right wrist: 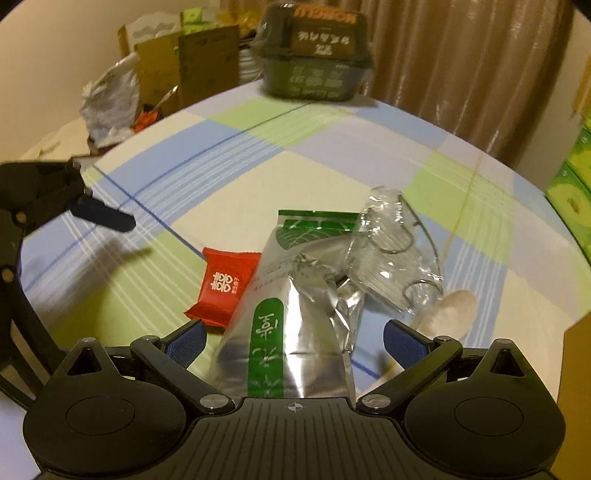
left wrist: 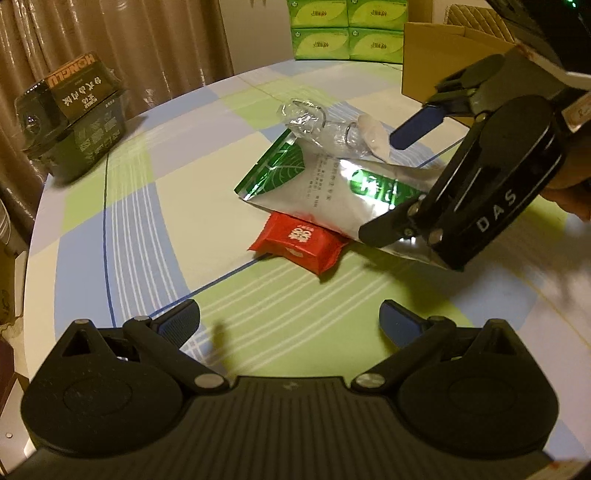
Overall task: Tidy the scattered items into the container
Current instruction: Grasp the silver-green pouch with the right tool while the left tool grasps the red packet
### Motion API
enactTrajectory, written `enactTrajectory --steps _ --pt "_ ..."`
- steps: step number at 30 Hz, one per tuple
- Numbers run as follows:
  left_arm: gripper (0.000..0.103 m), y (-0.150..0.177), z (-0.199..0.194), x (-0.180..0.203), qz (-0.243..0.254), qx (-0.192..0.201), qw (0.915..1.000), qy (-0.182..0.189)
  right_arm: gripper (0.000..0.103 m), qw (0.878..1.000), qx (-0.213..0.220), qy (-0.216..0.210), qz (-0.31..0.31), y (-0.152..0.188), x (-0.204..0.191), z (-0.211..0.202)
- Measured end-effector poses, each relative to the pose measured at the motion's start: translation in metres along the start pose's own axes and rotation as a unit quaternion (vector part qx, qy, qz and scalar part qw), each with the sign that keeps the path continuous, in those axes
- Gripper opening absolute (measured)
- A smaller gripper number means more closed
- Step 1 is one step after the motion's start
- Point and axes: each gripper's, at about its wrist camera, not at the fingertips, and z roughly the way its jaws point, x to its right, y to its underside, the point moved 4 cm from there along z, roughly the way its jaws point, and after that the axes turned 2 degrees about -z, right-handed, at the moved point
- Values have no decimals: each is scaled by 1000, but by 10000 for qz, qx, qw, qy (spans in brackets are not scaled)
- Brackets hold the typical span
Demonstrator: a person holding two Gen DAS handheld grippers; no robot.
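Note:
A silver and green foil pouch point(left wrist: 325, 188) point(right wrist: 295, 295) lies on the checked tablecloth. It partly covers a red candy packet point(left wrist: 301, 242) point(right wrist: 225, 284). A crumpled clear plastic bag with metal rings point(left wrist: 317, 123) point(right wrist: 391, 254) and a pale spoon point(left wrist: 375, 134) point(right wrist: 448, 310) lie beside the pouch. My right gripper point(right wrist: 294, 339) point(left wrist: 395, 177) is open, with the pouch's near end between its fingers. My left gripper point(left wrist: 290, 319) is open and empty, short of the red packet. One of its fingers point(right wrist: 103, 214) shows in the right wrist view.
A dark green lidded container point(left wrist: 74, 114) point(right wrist: 314, 55) stands at the table's far edge by the curtain. A cardboard box point(left wrist: 443, 62) and green tissue boxes point(left wrist: 347, 29) stand at another side. Boxes and a crumpled bag point(right wrist: 110, 99) sit beyond the table.

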Motion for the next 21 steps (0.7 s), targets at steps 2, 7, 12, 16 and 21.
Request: enactTrajectory --steps 2,7,12,16,21 --pt "102 -1 2 -2 -2 24 10000 25 83 9999 -128 -44 42 0 1 6" --pt "102 -3 5 -4 52 75 9999 58 63 9995 -172 -45 245 2 7 4" --pt "102 -7 8 -3 103 91 9998 149 49 9985 -106 -135 514 6 11 -11" --pt "101 -18 14 1 194 147 9995 196 49 9963 -41 -261 820 18 16 -24" --pt "99 -36 30 4 362 150 9989 244 49 9951 6 -299 946 31 19 -37"
